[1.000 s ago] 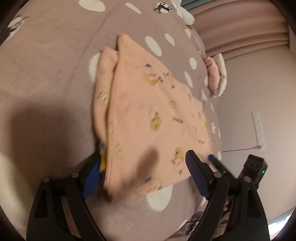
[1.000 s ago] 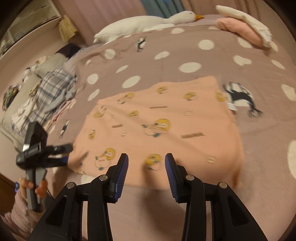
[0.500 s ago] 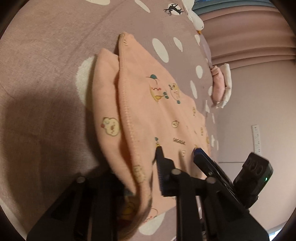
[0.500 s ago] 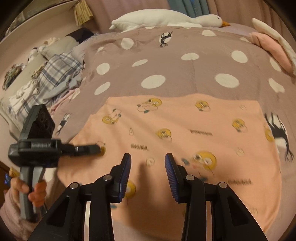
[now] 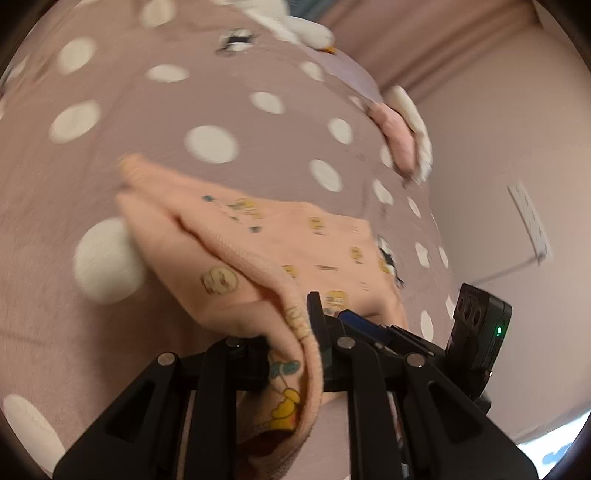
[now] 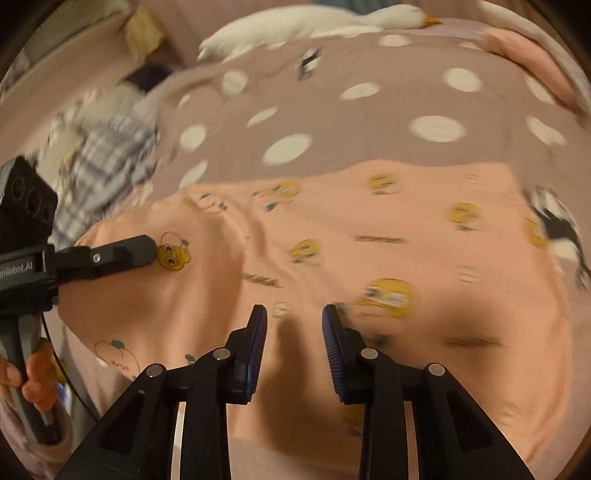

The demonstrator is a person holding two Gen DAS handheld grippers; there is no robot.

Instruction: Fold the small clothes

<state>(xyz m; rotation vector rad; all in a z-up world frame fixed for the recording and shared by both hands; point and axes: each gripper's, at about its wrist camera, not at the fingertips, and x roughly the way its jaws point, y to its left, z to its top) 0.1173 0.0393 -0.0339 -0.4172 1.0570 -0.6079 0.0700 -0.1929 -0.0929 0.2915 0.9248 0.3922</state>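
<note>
Left hand-held gripper (image 5: 295, 343) is clamped on the near edge of the peach garment (image 5: 266, 240), fabric bunched and draped between my fingers. Right hand-held gripper (image 6: 293, 347) hangs over the garment's near half, jaws apart, gripping nothing.

Only the right view shows the plaid clothes pile (image 6: 107, 162) beyond the garment's left corner; only the left view shows the wall power strip (image 5: 530, 221).

Count: one garment, one goose plush (image 6: 314, 26), two grippers, all on the dotted bed (image 6: 369, 110).

Versus 0.5 s ago: garment edge lifted, folds pulled toward me.
</note>
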